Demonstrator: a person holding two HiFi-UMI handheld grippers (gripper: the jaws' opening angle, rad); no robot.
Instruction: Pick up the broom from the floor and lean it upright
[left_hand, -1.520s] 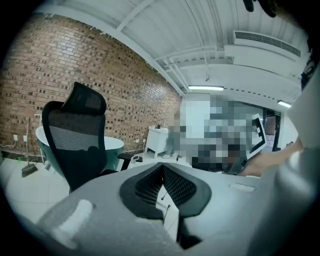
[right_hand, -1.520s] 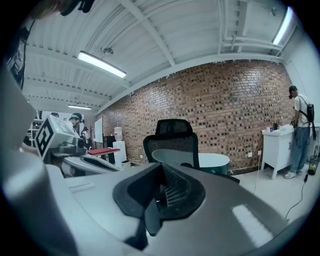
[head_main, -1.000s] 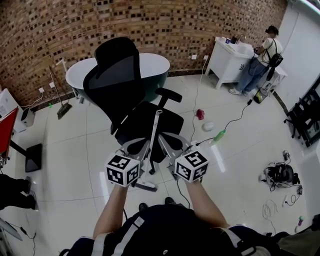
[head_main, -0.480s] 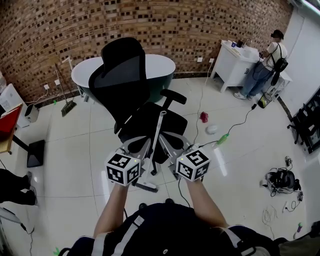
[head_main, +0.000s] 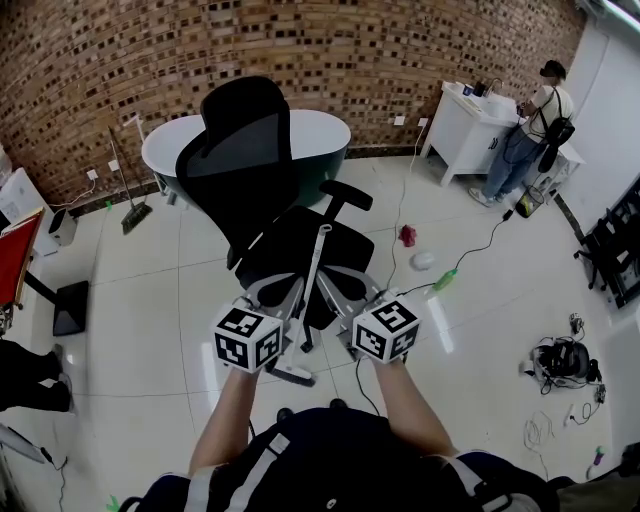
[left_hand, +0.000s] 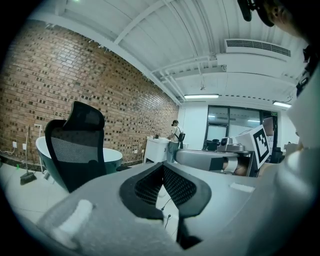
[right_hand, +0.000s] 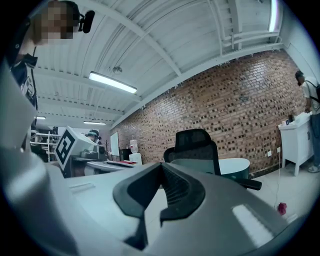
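Observation:
A broom with a white handle (head_main: 313, 275) stands tilted against the seat of a black office chair (head_main: 240, 160). Its head (head_main: 292, 372) rests on the white tiled floor between my two grippers. My left gripper (head_main: 265, 292) is just left of the handle and my right gripper (head_main: 345, 287) just right of it, both apart from it. In the left gripper view the left gripper (left_hand: 162, 164) is shut with nothing between its jaws. The right gripper (right_hand: 161, 165) is likewise shut and empty. The chair (left_hand: 75, 145) shows ahead of both jaws.
A white bathtub (head_main: 320, 140) stands behind the chair by the brick wall. A second broom (head_main: 128, 200) leans at the far left. A person (head_main: 520, 140) stands at a white cabinet (head_main: 465, 125) at the far right. Cables, a red object (head_main: 408, 235) and a black bag (head_main: 560, 352) lie on the floor.
The head view has shifted slightly to the left. Both grippers and the broom stand as they did.

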